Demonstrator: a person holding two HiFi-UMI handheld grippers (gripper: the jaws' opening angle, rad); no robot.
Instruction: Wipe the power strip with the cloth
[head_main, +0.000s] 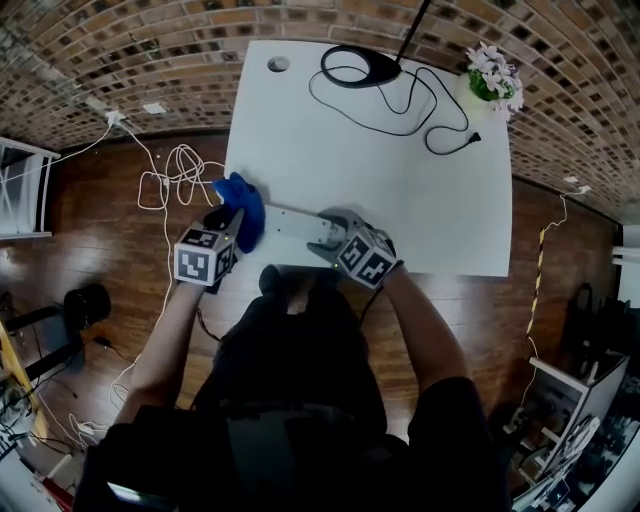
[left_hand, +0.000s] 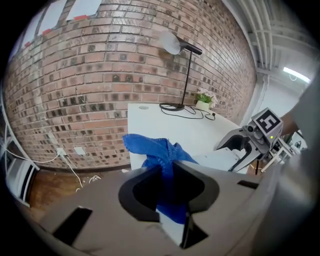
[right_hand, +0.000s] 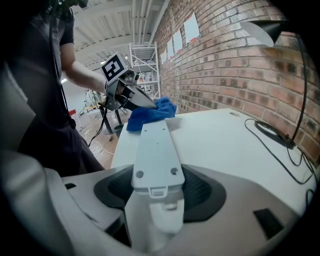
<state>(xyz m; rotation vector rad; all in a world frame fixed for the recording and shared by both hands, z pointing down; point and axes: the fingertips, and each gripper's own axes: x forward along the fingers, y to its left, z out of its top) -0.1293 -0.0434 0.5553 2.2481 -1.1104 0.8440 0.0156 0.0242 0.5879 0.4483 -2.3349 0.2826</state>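
- The power strip (head_main: 293, 222) is seen lying flat on the white table (head_main: 330, 160), close to the near edge, toward 7 o'clock of the tabletop in the head view.
- Its 3 o'clock end is gripped by the right gripper (right_hand: 156, 172) – the jaws are closed against the strip's two long sides, and the white body runs away from them toward 12 o'clock in the right gripper view.
- A blue cloth (head_main: 245, 205) is bunched over the strip's 9 o'clock end, at the table's left edge.
- The cloth is pinched by the left gripper (left_hand: 167, 167); the jaws are drawn nearly together on a fold of the fabric, and the rest is spread out beyond them toward 12 o'clock in the left gripper view.
- Both grippers are angled downward toward the table, each held in one of the person's hands.
- A lamp base (head_main: 360, 68) is found at 12 o'clock on the table – a black cable (head_main: 425, 115) trails from it toward 2 o'clock.
- A small pot of flowers (head_main: 493, 75) is set at the 1 o'clock corner.
- A brick wall (left_hand: 125, 75) is seen behind the table.
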